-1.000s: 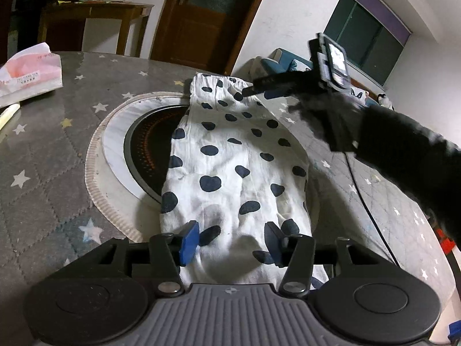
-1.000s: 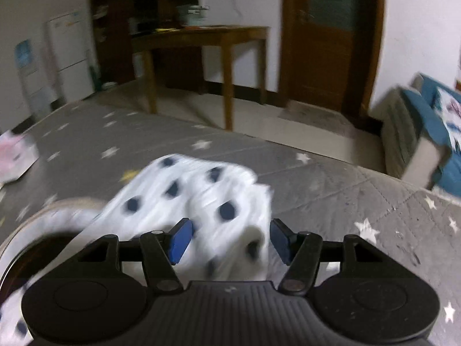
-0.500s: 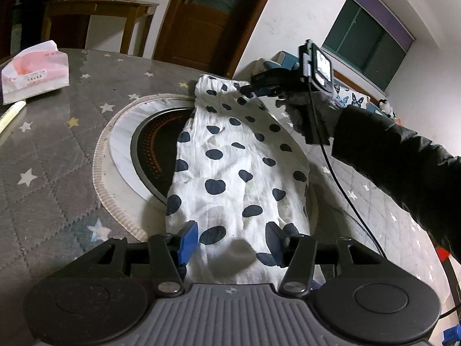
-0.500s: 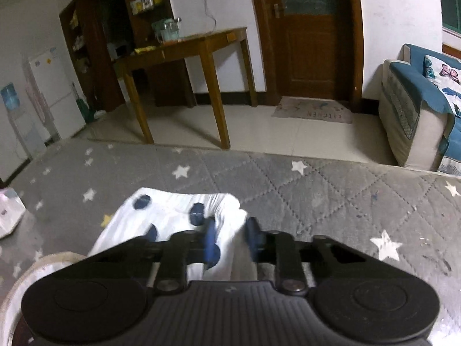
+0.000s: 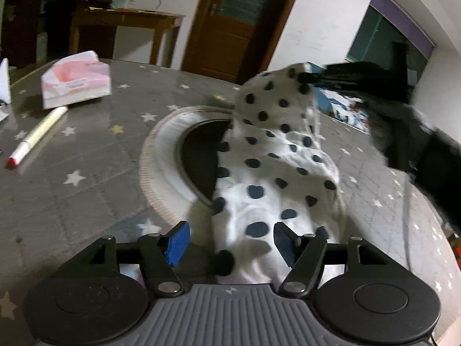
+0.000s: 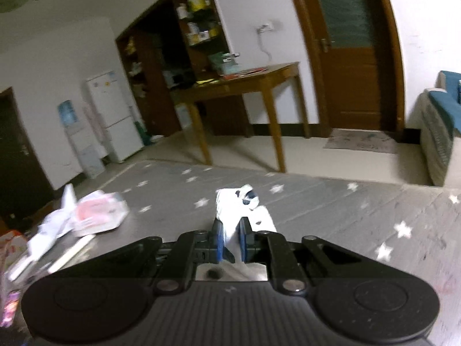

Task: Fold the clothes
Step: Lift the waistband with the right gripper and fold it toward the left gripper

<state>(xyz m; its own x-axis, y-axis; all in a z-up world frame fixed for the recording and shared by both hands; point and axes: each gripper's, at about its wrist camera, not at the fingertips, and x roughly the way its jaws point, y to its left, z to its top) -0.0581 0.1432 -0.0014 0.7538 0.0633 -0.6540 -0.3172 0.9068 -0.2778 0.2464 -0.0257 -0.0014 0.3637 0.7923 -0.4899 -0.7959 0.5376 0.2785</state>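
Note:
A white garment with dark dots [image 5: 268, 173] lies lengthwise on the grey star-patterned table [image 5: 86, 196], partly over a round cooktop. Its far end is raised off the table and curls over. My right gripper [image 5: 302, 77] holds that far end, its jaws closing tight; in the right wrist view the blue pads [image 6: 220, 238] pinch a bunch of the garment [image 6: 239, 199] inside the right gripper [image 6: 230, 230]. My left gripper [image 5: 230, 242] is low at the near end, its jaws opening. The near hem sits between them, clear of the left pad [image 5: 178, 242].
A round black cooktop [image 5: 201, 155] ringed by a white mat [image 5: 161, 144] lies under the garment's left side. A pink tissue pack [image 5: 76, 79] and a pen [image 5: 37, 135] lie at the left. A person's dark sleeve [image 5: 432, 161] reaches in from the right.
The right gripper shut on the garment's far end and lifted it off the table toward the near side. The left gripper's jaws spread wider over the near hem.

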